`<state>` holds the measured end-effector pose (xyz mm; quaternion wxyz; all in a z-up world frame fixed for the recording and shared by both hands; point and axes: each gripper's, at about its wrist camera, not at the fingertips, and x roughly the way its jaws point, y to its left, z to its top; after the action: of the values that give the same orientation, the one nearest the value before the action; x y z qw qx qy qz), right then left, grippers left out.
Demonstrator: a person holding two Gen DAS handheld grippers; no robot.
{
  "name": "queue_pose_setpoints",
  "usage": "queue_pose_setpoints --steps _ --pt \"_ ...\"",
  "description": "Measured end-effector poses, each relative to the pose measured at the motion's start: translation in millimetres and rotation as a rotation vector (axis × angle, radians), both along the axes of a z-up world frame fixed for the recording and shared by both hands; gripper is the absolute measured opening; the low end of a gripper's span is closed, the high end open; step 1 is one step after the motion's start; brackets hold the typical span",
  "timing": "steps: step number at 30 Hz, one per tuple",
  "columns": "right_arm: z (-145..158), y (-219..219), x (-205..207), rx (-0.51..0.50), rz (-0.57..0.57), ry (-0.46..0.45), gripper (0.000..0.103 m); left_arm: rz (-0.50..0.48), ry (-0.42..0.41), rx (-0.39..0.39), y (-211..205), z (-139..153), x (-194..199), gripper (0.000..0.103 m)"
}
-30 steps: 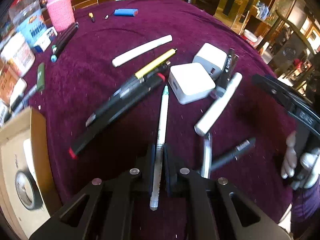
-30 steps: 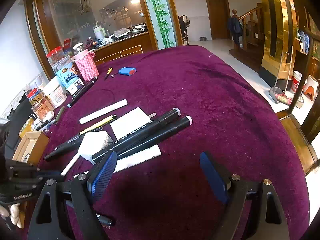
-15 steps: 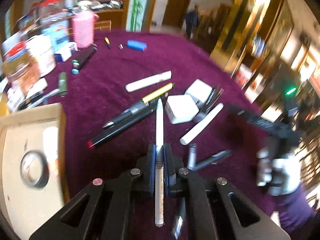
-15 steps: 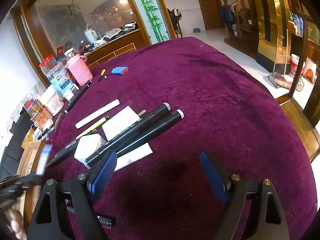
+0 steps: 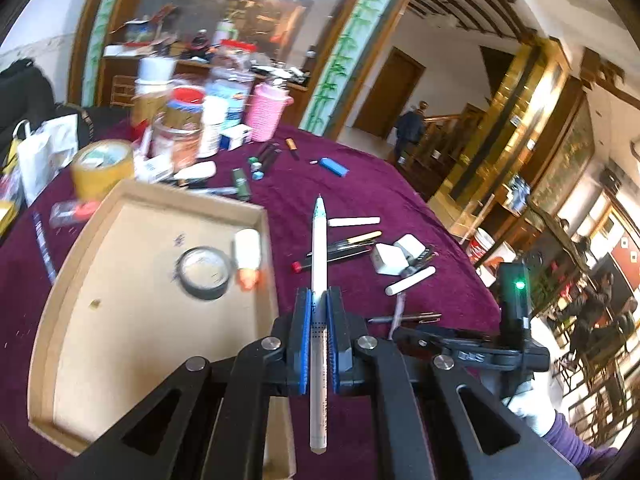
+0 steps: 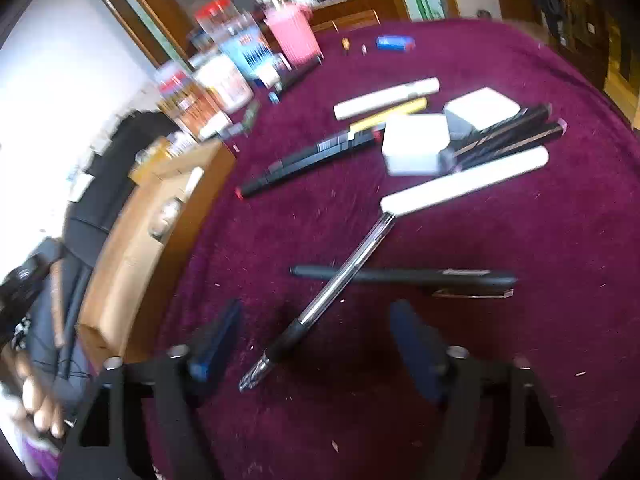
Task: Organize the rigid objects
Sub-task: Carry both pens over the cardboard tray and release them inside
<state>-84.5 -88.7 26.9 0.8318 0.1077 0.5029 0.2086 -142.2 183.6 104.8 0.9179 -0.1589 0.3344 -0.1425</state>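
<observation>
A white pen was pinched between the pressed-together jaws of the left gripper, its tip pointing forward and its rear end sticking out behind the blue pads. The pen was held clear of the desk, just beside the right wall of a shallow cardboard tray. Inside the tray a roll of dark tape lay flat, with a white bottle with an orange cap just beside it. Farther out on the maroon cloth, a white stick, a yellow-barrelled pen, dark markers, two white blocks and a second white stick were gathered in a loose cluster. A blue lighter lay apart near the far edge, close to a pink cup and a crowd of jars. The right gripper was held low over the desk with its jaws spread wide and nothing between them touched. A clear pen with a black grip lay diagonally in the gap, crossing over a black pen that lay sideways. Beyond them a white stick, a white block and black markers were seen, with the tray at the left.
</observation>
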Motion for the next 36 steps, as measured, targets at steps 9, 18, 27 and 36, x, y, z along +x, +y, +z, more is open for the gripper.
queue_pose_setpoints --steps 9,18,27,36 --pt "-1 11 6 -0.140 -0.101 -0.059 0.009 0.084 0.024 -0.028 47 -15 -17 0.007" --pt "43 19 -15 0.066 -0.004 -0.097 0.009 0.143 0.127 -0.030 74 -35 15 0.007" --pt "62 115 25 0.201 0.191 0.002 0.010 0.172 0.247 0.057 88 -46 89 0.007" --pt "21 211 80 0.265 0.221 0.176 0.011 0.229 0.327 0.093 113 -71 123 0.007"
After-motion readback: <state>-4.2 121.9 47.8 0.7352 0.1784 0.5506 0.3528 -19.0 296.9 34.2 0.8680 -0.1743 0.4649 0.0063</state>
